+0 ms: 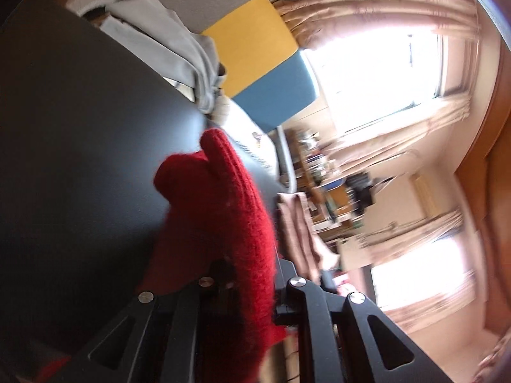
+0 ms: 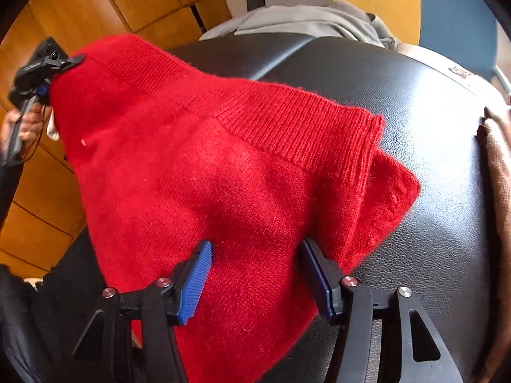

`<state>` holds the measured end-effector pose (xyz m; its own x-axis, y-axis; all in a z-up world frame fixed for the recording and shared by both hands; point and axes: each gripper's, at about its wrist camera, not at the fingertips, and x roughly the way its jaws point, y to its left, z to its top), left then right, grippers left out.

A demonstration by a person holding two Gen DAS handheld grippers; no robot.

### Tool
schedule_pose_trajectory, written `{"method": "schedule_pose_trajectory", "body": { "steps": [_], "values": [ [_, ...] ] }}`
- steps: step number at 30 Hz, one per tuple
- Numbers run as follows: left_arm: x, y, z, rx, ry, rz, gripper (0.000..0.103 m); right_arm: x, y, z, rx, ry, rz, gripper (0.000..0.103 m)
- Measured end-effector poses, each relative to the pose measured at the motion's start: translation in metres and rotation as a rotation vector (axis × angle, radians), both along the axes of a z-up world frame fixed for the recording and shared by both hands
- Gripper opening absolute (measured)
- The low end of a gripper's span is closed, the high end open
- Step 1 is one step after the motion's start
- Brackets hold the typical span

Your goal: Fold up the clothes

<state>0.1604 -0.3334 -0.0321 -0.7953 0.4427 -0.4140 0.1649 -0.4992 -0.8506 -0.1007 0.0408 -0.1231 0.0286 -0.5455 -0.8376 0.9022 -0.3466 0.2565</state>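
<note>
Right wrist view has the fuzzy red knit sweater [image 2: 204,172] draped over the black leather-look counter [image 2: 431,166], one ribbed corner lifted up off it. Right tool [image 2: 255,274] is spread wide, blue pads either side of the fabric, not pinching. Left tool [image 2: 68,63] is clamped on that raised corner. Grey hoodie [image 2: 306,20] sits at the counter's far edge, brown cloth [image 2: 498,166] at its right edge.
</note>
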Motion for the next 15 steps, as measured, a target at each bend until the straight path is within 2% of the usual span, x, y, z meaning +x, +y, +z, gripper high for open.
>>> {"method": "schedule_pose_trajectory", "body": {
  "steps": [4,10,15],
  "values": [
    [-0.020,0.036,0.008,0.040,0.013,0.010,0.013,0.003,0.006,-0.002,-0.047,0.006,-0.019,0.064],
    [-0.058,0.095,0.024,0.048,0.024,-0.014,0.013,0.010,0.012,-0.003,-0.094,0.024,-0.030,0.069],
    [-0.088,0.139,0.022,0.016,-0.032,-0.038,0.013,0.014,0.019,-0.009,-0.123,0.026,-0.010,0.081]
  ]
}}
